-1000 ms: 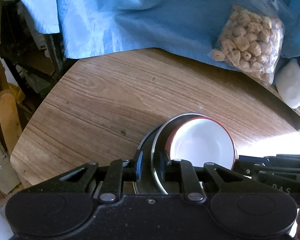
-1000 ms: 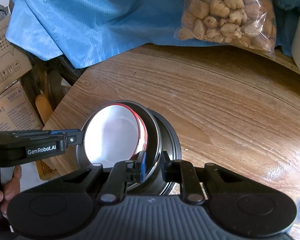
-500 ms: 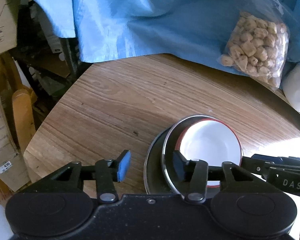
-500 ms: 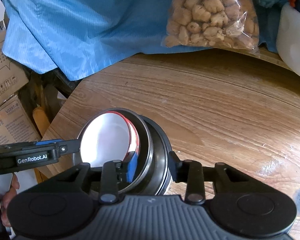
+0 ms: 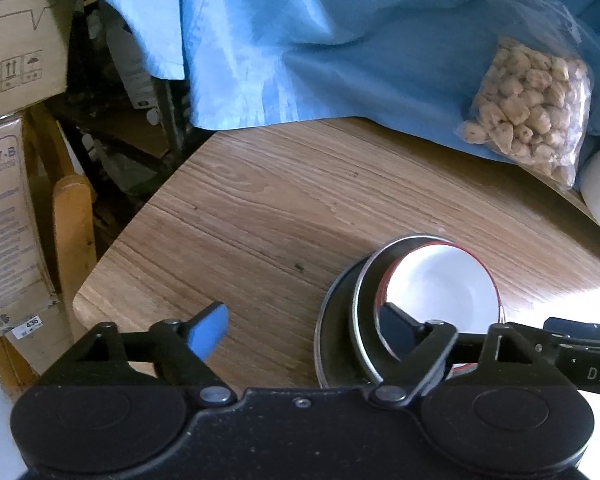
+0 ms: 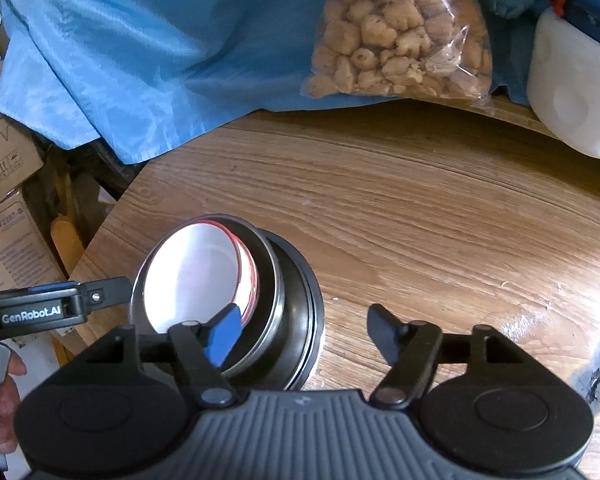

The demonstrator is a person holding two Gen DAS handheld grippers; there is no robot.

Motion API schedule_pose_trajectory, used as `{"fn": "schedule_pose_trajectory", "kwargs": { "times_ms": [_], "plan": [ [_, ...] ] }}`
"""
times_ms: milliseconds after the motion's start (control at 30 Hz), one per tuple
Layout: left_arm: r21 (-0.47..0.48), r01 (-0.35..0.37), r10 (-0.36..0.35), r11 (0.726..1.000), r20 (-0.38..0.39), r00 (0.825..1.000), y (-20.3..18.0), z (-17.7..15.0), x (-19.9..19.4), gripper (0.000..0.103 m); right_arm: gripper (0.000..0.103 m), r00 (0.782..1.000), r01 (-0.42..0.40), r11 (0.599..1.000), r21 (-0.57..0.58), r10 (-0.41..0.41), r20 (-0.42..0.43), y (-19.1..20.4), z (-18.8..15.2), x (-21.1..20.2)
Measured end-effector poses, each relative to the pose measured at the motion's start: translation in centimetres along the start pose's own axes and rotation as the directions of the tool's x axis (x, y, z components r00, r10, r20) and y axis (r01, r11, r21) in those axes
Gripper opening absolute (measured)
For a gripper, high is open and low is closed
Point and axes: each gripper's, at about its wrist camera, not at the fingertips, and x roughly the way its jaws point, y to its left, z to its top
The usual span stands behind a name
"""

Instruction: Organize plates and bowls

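A stack of dishes sits near the table's front left corner: a white bowl with a red rim [image 5: 436, 292] [image 6: 192, 276] nested in a steel bowl [image 5: 366, 308] [image 6: 274, 292], on a dark plate [image 5: 334, 344] [image 6: 308, 320]. My left gripper [image 5: 304, 330] is open, just left of the stack, its right finger over the bowls' near rim. My right gripper [image 6: 304, 334] is open, straddling the stack's right side, its blue-padded left finger over the bowl. Nothing is held.
The wooden table [image 5: 300, 208] [image 6: 420, 208] has its left edge and corner close to the stack. A blue cloth [image 5: 320, 40], a bag of snacks [image 5: 528, 104] [image 6: 396, 36] and a white container [image 6: 572, 92] lie at the back. Cardboard boxes [image 5: 4, 216] stand left of the table.
Both grippers were shut on the rims of the stacked dishes; both have opened, let go and drawn back a little. The stack rests on the table.
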Motion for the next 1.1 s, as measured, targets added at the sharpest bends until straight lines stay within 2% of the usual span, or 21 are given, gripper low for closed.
{"fn": "schedule_pose_trajectory", "kwargs": {
  "times_ms": [33,100,533,800,933,1100],
  "plan": [
    [-0.004,-0.004,0.004,1.0,0.001,1.0,0.0,-0.1,-0.1,0.094,0.084,1.0,0.002,1.0,0.002,-0.002,0.003,-0.1,0.0,-0.1],
    [-0.01,-0.011,0.011,1.0,0.007,1.0,0.1,-0.2,-0.3,0.099,0.087,1.0,0.006,1.0,0.006,-0.006,0.011,-0.2,-0.1,-0.3],
    [-0.052,-0.004,0.004,0.999,0.012,1.0,0.4,-0.9,-1.4,0.102,0.101,0.997,0.003,1.0,0.026,-0.004,0.071,-0.5,-0.8,-2.1],
    [-0.103,-0.018,0.024,0.994,0.052,0.998,1.1,-1.6,-2.2,0.102,0.102,0.997,0.002,1.0,0.029,-0.004,0.078,-0.8,-1.1,-2.3],
    [-0.123,0.009,0.004,0.992,0.103,0.995,1.4,-2.2,-2.8,0.102,0.102,0.996,0.008,1.0,0.027,-0.011,0.091,-0.9,-1.3,-2.5],
    [-0.151,0.002,0.024,0.989,0.166,0.986,1.0,-2.4,-3.7,0.102,0.103,0.991,-0.013,1.0,0.017,0.011,0.136,-1.0,-1.8,-3.3]
  ]
}}
